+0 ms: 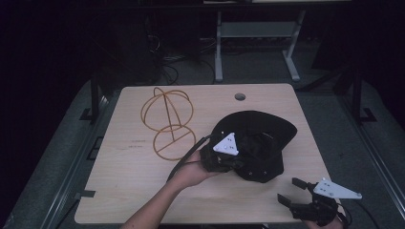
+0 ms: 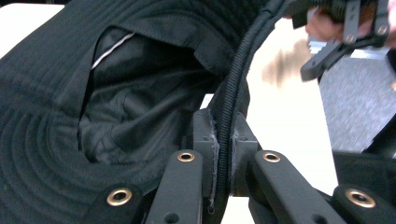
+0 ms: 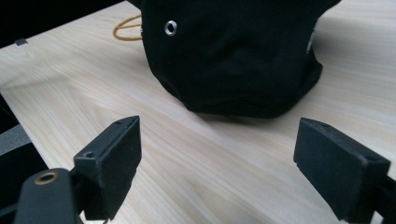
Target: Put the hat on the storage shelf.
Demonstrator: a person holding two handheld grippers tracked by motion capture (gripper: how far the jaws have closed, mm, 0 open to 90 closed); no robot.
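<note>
Hat (image 1: 258, 145) black, upside down right of desk (image 1: 129, 191) centre, wire stand (image 1: 168, 123) toward far left corner. Left gripper (image 1: 234, 162) at hat's near-left rim; right gripper (image 1: 291, 191) wide, empty, off near right corner.

Left gripper view: pads (image 2: 205, 149) clamped on corded brim edge (image 2: 229, 112), crown lining gaping beyond. Likely step: brim just grasped, hat not yet lifted.

Right gripper view: jaws spread wide, holding nothing, bare desk (image 3: 210, 168) between, hat (image 3: 233, 56) just ahead. Next, probably: lift by brim, steady with right gripper (image 3: 217, 158), carry to stand without losing thin edge.
</note>
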